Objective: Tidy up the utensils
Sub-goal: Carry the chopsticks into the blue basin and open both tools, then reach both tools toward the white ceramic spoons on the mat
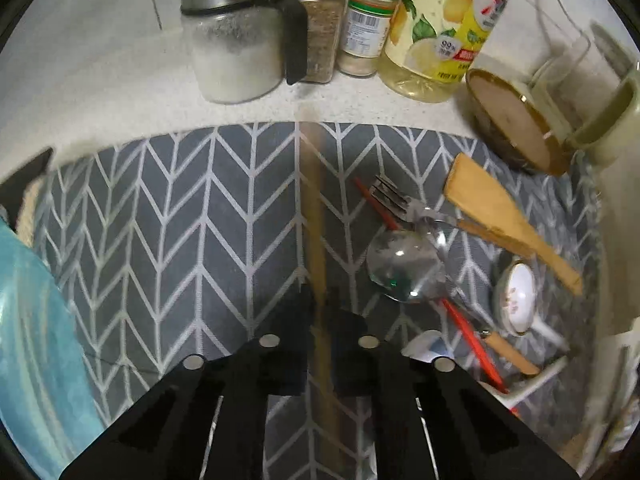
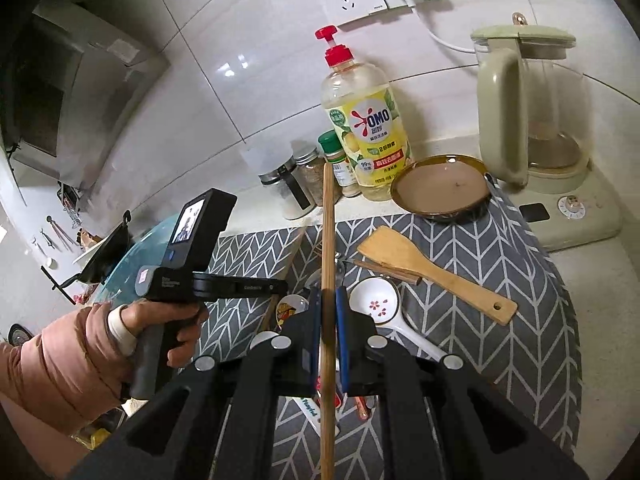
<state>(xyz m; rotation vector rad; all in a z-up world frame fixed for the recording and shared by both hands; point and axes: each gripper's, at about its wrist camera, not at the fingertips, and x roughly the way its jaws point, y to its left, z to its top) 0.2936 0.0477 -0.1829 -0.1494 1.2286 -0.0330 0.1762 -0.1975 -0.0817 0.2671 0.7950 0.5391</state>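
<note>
- Our left gripper (image 1: 320, 320) pinches a blurred chopstick (image 1: 316, 216) over the mat (image 1: 180, 220)
- Our right gripper (image 2: 329, 308) pinches another chopstick (image 2: 328, 240)
- Spoon (image 1: 404, 264), fork (image 1: 396, 200) and spatula (image 1: 492, 208) lie on the mat's right side

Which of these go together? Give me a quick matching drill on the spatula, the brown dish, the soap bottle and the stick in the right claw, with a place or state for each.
Things:
1. spatula
2. brown dish
3. soap bottle
4. stick

Places or states:
A. standing on the counter against the tiled wall
B. lying flat on the grey mat
C. clamped in the right claw
D. sitting at the mat's far edge, beside the kettle

Pairs: 1-B, 2-D, 3-A, 4-C
</note>
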